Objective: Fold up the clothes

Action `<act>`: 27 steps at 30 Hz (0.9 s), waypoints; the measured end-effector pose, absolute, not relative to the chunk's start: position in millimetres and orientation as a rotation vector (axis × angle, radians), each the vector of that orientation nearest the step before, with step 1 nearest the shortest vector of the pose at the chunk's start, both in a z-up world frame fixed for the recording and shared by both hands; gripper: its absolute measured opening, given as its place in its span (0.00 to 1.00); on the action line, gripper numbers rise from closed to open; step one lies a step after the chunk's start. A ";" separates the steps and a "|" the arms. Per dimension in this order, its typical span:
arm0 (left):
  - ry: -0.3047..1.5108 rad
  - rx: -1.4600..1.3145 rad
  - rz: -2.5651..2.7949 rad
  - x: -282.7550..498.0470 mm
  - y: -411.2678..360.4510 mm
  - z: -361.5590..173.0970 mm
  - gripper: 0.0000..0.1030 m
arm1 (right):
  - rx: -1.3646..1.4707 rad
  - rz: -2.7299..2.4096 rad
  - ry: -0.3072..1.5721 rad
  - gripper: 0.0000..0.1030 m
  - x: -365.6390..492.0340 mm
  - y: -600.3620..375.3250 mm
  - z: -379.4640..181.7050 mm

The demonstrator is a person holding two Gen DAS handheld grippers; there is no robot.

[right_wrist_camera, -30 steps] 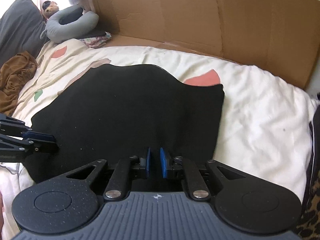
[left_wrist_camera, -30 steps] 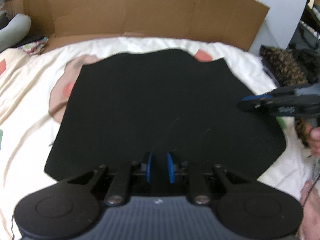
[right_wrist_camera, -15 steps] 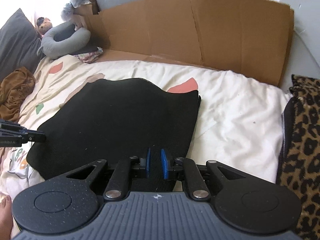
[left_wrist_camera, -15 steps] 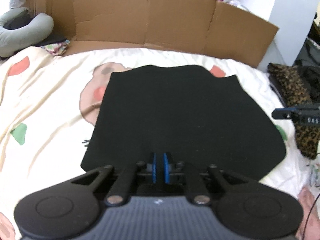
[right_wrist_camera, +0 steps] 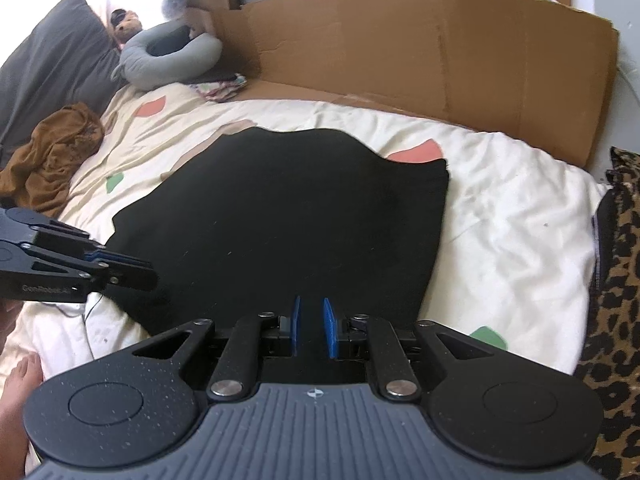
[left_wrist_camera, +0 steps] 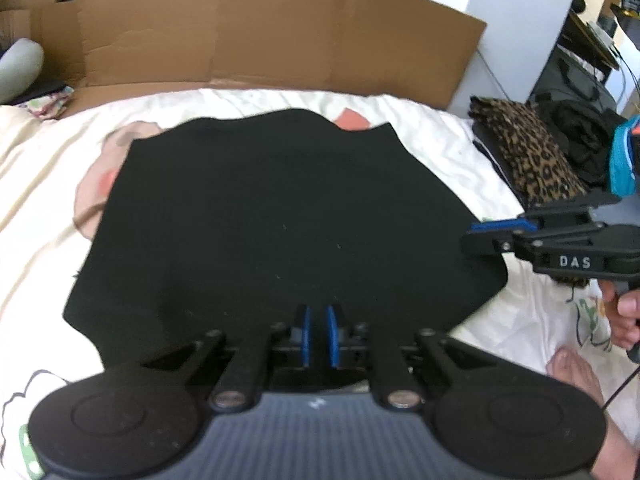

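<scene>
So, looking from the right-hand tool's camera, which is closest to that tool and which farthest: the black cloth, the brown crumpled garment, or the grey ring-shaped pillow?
1. The black cloth, spread on the bed right in front of the right tool.
2. The brown crumpled garment, off to the left on the bedding.
3. The grey ring-shaped pillow, far back left, near the cardboard.

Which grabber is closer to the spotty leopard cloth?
Right. The right gripper is at the black garment's edge beside the leopard cloth; the left gripper is farther, at the garment's opposite side.
</scene>
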State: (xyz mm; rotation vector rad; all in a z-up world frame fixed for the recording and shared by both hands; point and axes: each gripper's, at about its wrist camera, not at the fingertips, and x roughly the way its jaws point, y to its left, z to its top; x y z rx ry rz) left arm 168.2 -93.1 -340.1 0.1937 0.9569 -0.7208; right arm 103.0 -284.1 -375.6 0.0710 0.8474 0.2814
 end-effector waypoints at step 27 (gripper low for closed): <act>0.953 0.211 -0.629 163.7 -46.0 -345.5 0.09 | 0.034 0.205 0.916 0.18 79.3 -302.5 -395.4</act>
